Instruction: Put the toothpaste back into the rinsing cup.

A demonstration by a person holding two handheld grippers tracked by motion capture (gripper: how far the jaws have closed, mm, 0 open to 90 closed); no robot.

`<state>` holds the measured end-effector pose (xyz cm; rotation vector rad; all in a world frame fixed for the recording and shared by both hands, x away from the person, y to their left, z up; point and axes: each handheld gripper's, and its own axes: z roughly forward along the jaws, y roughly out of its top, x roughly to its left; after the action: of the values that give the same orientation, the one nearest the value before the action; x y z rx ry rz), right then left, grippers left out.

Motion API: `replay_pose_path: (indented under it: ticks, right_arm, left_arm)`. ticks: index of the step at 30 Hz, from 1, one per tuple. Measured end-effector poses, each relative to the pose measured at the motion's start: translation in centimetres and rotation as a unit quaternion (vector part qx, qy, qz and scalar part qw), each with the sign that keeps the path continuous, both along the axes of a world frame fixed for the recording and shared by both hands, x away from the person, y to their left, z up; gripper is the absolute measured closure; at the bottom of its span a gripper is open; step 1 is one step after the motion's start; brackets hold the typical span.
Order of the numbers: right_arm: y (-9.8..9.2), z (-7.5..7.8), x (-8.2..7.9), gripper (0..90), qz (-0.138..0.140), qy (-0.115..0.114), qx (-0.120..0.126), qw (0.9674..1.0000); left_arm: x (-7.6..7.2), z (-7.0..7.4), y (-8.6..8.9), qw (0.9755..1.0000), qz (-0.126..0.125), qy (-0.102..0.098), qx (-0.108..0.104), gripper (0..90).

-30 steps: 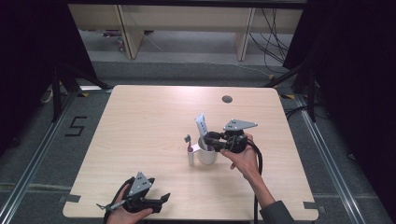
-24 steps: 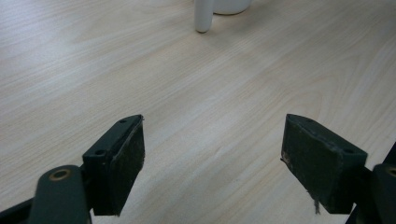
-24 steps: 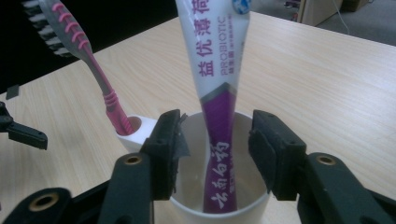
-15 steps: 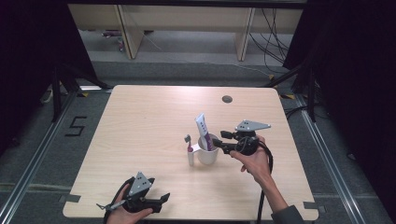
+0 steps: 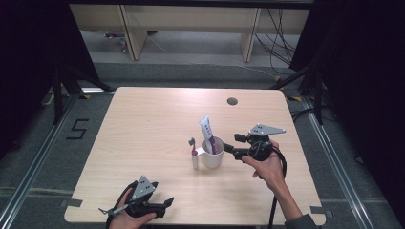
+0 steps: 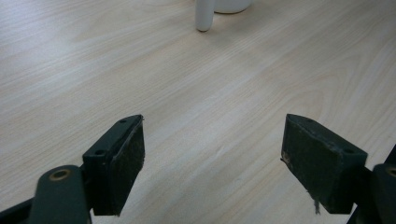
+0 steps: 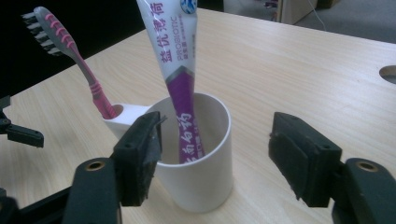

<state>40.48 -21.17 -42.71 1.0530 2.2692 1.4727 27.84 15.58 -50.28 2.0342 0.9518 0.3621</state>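
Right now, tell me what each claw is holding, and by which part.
Nothing is held. The right claw has just been opening beside the white cup, pads off it. The left claw stands open over bare table.

Even overhead light on the table (image 5: 143,143), dark surroundings, soft focus.

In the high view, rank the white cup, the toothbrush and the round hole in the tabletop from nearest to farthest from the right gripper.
From the right gripper:
1. White cup, right beside its open jaws, holding the toothpaste tube.
2. Toothbrush, standing in the cup's handle slot on the cup's far side.
3. Round hole, near the table's far edge.
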Motion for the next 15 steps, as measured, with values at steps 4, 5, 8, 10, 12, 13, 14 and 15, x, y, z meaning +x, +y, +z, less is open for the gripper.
replay_pose_path:
  ticks: [4,5,8,10,12,13,14,15]
  right_arm:
    - [-0.4,-0.2,-0.5,30.5,-0.008,0.021,0.014,0.9996]
    - [-0.7,-0.4,-0.2,29.4,-0.005,0.0,0.003,1.0]
    - [-1.1,-0.7,-0.6,27.8,-0.013,0.01,0.01,0.9998]
    - [-1.4,-0.8,-0.6,26.3,-0.013,0.009,0.004,0.9999]
    - [-1.6,-1.0,-0.8,26.2,-0.015,0.014,0.008,0.9998]
    - [-1.8,-1.0,-0.8,25.6,-0.016,0.009,0.004,0.9998]
    - [-2.0,-1.0,-0.9,25.0,-0.017,0.01,0.007,0.9998]
    - [-2.2,-1.1,-1.0,24.9,-0.02,0.01,0.006,0.9997]
  left_arm:
    - [0.1,0.0,0.0,1.0,0.003,-0.001,0.004,21.3]
    - [0.1,-0.1,0.0,1.0,0.003,-0.001,0.004,21.2]
    - [0.1,-0.1,0.1,1.0,0.002,-0.001,0.007,21.2]
    - [0.1,0.0,0.1,1.0,0.003,-0.001,0.005,21.3]
    - [0.0,0.0,0.0,1.0,0.004,0.001,-0.001,21.2]
    - [0.0,0.0,0.0,1.0,0.003,0.001,-0.002,21.3]
    - [0.0,0.0,0.1,1.0,0.003,0.001,-0.002,21.2]
    - [0.0,0.0,0.0,1.0,0.007,-0.002,-0.003,21.2]
